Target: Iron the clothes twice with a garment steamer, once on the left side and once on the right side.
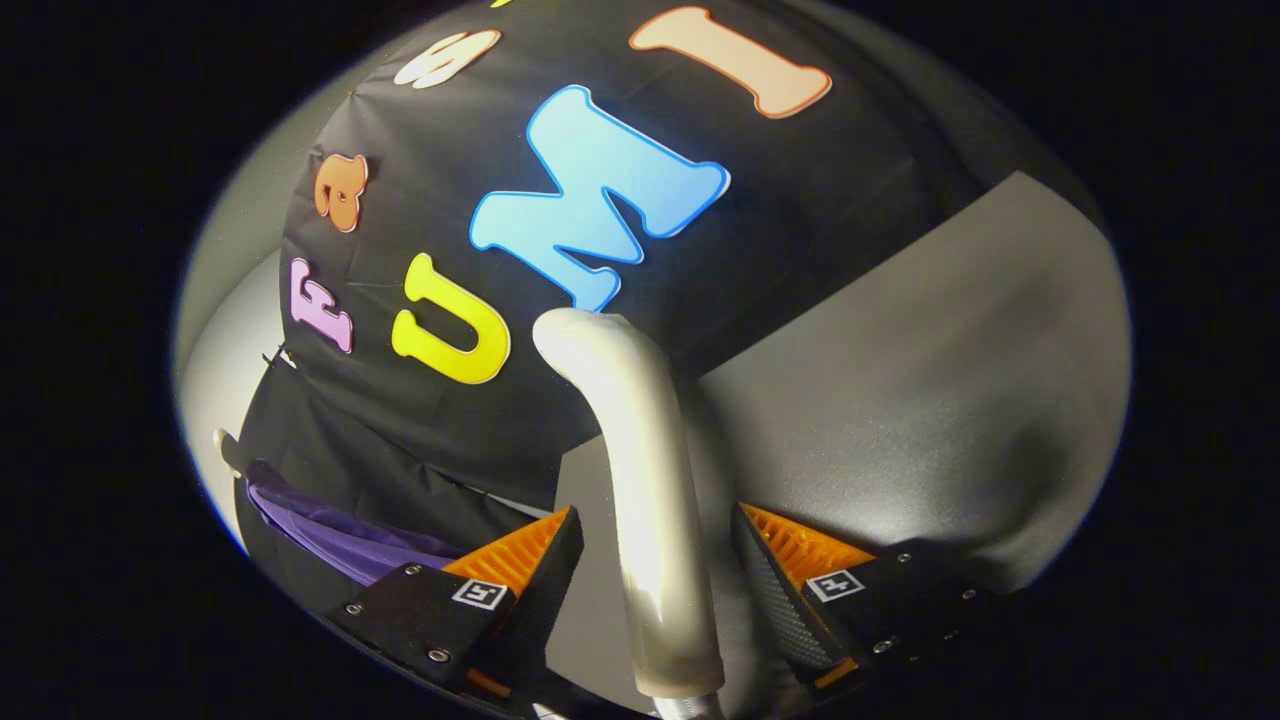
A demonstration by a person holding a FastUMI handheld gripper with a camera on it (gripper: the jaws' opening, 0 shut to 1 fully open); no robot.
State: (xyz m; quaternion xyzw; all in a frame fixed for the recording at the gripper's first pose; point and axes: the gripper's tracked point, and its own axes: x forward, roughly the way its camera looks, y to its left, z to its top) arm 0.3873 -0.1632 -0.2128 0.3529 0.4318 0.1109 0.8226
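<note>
A white garment steamer (640, 470) with a curved neck rises between the fingers of my gripper (655, 528). Its head bends over against the black cloth wall beyond the fingers. The fingers stand on either side of its handle, and the grip looks to be low on the handle, with thin gaps showing near the fingertips. The steamer's lower end and a hose stub sit down between the finger bases. A purple garment (340, 535) hangs to the left of the left finger, in front of a lower black cloth. A pale hanger tip (226, 446) pokes out above it.
A grey tabletop (950, 400) spreads beyond and to the right of the right finger, seen tilted. The black cloth wall (800, 200) stands behind the steamer. A pale wall strip (225, 340) runs past the cloth's left edge.
</note>
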